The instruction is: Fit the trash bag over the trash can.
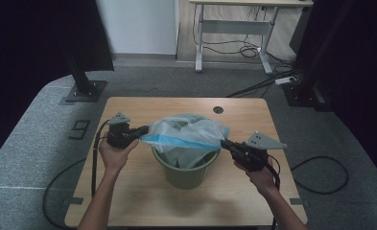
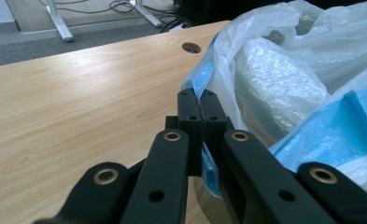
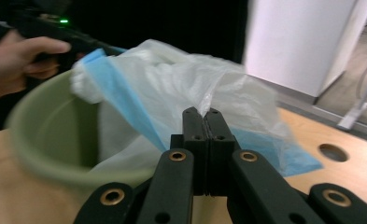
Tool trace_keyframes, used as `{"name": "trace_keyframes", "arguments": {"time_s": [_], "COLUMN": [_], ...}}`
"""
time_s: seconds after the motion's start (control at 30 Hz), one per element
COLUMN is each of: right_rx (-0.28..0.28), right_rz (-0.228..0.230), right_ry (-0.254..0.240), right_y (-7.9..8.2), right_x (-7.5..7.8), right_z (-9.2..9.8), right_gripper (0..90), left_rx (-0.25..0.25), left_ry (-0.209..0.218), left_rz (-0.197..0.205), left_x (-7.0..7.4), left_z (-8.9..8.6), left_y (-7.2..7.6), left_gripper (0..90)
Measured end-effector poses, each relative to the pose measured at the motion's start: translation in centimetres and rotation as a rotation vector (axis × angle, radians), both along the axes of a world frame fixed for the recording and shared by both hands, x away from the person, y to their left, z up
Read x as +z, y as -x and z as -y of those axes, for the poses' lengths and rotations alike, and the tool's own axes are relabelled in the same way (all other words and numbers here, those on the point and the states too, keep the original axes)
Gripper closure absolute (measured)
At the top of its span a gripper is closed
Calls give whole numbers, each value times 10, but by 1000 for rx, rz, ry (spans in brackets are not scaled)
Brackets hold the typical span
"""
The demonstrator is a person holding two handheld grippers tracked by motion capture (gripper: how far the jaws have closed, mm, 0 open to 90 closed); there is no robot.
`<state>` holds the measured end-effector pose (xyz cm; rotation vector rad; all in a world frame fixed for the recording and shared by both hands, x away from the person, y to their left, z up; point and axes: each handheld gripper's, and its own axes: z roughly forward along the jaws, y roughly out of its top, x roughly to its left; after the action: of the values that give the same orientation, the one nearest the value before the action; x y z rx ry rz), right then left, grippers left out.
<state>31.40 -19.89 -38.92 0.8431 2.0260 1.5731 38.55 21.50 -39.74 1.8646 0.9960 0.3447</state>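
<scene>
Level above the wooden counter (image 1: 128, 191), each hand-held gripper, left (image 1: 145, 130) and right (image 1: 224, 143), is clamped on the blue-edged translucent plastic bag (image 1: 188, 132), stretched over the green plastic bucket (image 1: 183, 175).

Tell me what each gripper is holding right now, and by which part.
Both hold the translucent plastic bag with the blue rim lining the green bucket: the left gripper pinches the blue rim at its left side, the right gripper the rim's opposite side.
</scene>
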Motion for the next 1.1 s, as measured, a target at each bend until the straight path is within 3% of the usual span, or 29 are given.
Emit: {"name": "trace_keyframes", "arguments": {"time_s": [0.1, 0.17, 0.3, 0.53, 0.83, 0.9, 0.93, 0.97, 1.1], "right_rx": [44, 58, 112, 166, 208, 232, 232, 228, 211], "right_rz": [-2, -5, -24, -67, -84, -78, -78, -82, -114], "right_ry": [-26, -31, -5, 21, 42, 68, 68, 105, 114], "right_y": [23, 29, 48, 54, 55, 55, 55, 53, 45], "right_x": [-12, -15, -34, -60, -73, -78, -78, -84, -99], "right_z": [-1, -2, -12, -28, -36, -39, -39, -41, -40], "right_gripper": [882, 882, 883, 884, 885, 885, 885, 884, 885], "left_rx": [-12, -14, -32, -62, -71, -71, -71, -68, -59], "left_ry": [9, 9, 16, 18, 38, 35, 29, 21, 26], "left_rz": [12, 12, -2, -22, -38, -42, -45, -49, -80], "left_x": [0, -1, -9, -22, -34, -36, -38, -40, -51], "left_z": [-2, -3, -7, -3, -4, -4, -4, -3, -3], "left_y": [8, 9, 16, 22, 26, 27, 27, 26, 22], "left_gripper": [900, 900, 900, 899, 900, 900, 900, 900, 900]}}
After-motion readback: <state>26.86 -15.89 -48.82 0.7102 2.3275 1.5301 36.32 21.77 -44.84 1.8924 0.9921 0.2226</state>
